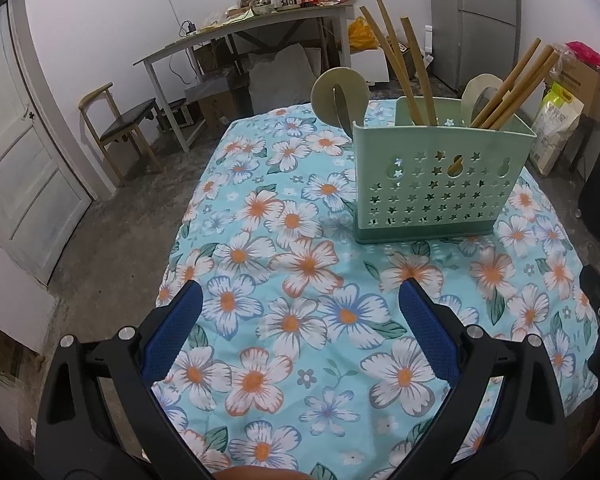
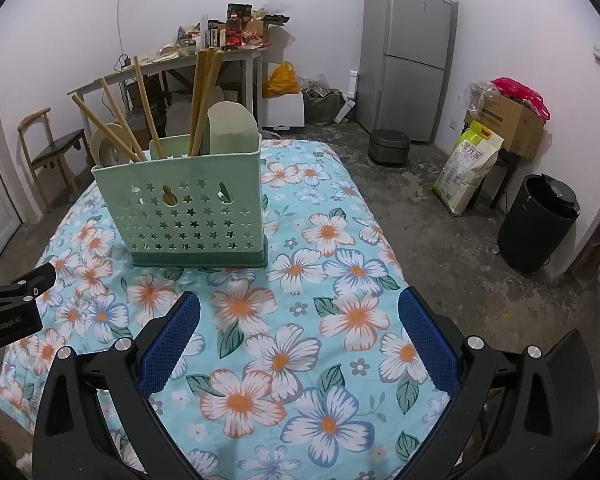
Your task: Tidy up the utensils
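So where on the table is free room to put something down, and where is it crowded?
The floral cloth is bare between the green holder and both open hand-held grippers, left and right, and also to the holder's right. The only crowding is inside the holder, among the chopsticks.

one green utensil holder (image 2: 188,208) stood on one floral tablecloth (image 2: 328,320). six chopsticks (image 1: 396,60) stuck up from it, three to a side. two pale spoons (image 1: 340,92) were there. both grippers, left gripper (image 1: 300,300) and right gripper (image 2: 300,312), gaped empty.
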The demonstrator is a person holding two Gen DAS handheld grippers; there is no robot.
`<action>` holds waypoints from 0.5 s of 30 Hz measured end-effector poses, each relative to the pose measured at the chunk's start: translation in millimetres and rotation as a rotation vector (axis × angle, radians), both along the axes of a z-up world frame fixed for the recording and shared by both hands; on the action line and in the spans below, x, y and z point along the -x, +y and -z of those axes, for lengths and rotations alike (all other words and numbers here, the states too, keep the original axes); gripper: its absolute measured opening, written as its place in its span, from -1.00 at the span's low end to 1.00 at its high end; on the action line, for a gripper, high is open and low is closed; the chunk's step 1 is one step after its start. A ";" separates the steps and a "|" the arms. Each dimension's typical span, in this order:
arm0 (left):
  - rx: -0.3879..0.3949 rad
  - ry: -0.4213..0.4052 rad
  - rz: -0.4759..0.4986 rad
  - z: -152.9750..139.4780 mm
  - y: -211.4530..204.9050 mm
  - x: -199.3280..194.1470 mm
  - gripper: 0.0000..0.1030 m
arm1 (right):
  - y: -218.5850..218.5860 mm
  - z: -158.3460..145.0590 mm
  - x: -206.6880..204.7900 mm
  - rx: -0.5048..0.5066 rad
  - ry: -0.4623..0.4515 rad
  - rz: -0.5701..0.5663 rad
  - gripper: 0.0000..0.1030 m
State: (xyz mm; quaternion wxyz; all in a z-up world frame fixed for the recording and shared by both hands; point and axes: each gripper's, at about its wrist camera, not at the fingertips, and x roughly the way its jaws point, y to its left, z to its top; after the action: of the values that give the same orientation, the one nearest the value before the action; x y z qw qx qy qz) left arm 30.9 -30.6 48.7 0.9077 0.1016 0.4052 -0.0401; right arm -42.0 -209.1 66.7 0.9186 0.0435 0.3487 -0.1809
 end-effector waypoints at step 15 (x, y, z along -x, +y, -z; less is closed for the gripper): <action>0.005 0.007 0.000 -0.2 5.2 3.0 0.84 | 6.7 -2.8 1.2 0.011 -0.004 -0.008 0.88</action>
State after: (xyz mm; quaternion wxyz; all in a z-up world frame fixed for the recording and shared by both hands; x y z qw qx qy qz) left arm 27.9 -25.4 48.9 0.9065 0.0994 0.4082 -0.0416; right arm -43.2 -202.4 69.5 0.9203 0.0377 0.3459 -0.1790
